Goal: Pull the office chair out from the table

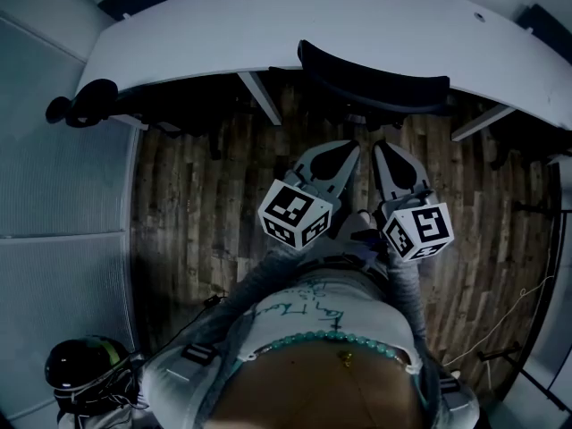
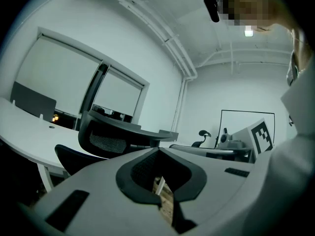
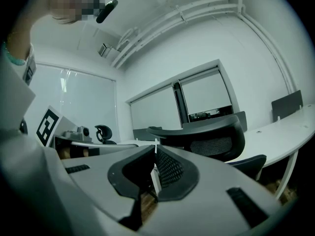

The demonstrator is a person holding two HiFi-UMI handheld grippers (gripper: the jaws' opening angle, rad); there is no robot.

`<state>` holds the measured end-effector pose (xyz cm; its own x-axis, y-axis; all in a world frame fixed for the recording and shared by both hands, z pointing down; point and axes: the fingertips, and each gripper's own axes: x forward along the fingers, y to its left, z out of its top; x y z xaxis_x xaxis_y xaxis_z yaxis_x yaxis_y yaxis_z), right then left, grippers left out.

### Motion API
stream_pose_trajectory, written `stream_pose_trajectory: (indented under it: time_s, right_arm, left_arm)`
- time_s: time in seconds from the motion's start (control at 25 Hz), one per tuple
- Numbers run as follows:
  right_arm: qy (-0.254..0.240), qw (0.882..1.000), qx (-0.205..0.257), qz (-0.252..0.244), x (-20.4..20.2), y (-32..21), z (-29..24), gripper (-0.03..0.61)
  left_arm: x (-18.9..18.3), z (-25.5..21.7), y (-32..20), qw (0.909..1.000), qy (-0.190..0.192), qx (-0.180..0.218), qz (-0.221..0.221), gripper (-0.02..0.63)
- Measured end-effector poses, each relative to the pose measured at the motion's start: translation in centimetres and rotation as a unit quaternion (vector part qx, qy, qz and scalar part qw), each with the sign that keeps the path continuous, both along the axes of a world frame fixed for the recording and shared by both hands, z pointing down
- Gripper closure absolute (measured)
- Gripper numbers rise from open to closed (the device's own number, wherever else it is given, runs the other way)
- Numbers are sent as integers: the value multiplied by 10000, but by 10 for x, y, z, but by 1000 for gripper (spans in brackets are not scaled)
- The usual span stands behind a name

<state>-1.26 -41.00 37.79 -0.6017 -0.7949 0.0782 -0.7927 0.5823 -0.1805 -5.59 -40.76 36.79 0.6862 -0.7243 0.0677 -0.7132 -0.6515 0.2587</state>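
Observation:
The black office chair [image 1: 375, 83] is tucked under the curved white table [image 1: 179, 38], with its backrest toward me. Both grippers point level at the chair, side by side, a short way off the backrest and not touching it. My left gripper [image 1: 345, 148] is shut and holds nothing. My right gripper [image 1: 384, 148] is shut and empty too. The left gripper view has the mesh backrest [image 2: 110, 134] and seat [image 2: 74, 159] past the closed left gripper [image 2: 158, 149]. In the right gripper view, the backrest [image 3: 211, 134] stands beyond the closed right gripper [image 3: 153, 147].
A second dark chair [image 1: 85, 101] sits at the table's left end. White table legs [image 1: 259, 96] flank the chair. Grey wall panels [image 1: 63, 195] run down the left. A dark helmet-like object [image 1: 85, 365] lies at bottom left. Cables trail over the wooden floor [image 1: 500, 320] at right.

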Motion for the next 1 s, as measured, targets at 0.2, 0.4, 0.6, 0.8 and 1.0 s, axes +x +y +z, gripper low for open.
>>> stream_pose_trajectory:
  time_s: [0.2, 0.4, 0.6, 0.8, 1.0]
  right_arm:
    - [-17, 9993, 29, -381, 7, -17, -7, 558]
    - [-7, 9974, -61, -715, 14, -30, -7, 558]
    - [19, 9959, -122, -899, 27, -37, -3, 558]
    - [27, 9948, -160, -1009, 41, -39, 1, 558]
    - [9, 9950, -208, -977, 47, -42, 7, 558]
  left_arm:
    - [12, -7, -17, 9996, 6, 25, -291, 604]
    - [23, -12, -33, 9987, -22, -19, -500, 604]
    - [30, -5, -43, 9978, -45, -146, -650, 604]
    - [34, 0, -46, 9967, 5, -231, -773, 604]
    - [37, 3, -48, 9970, -20, -248, -738, 604]
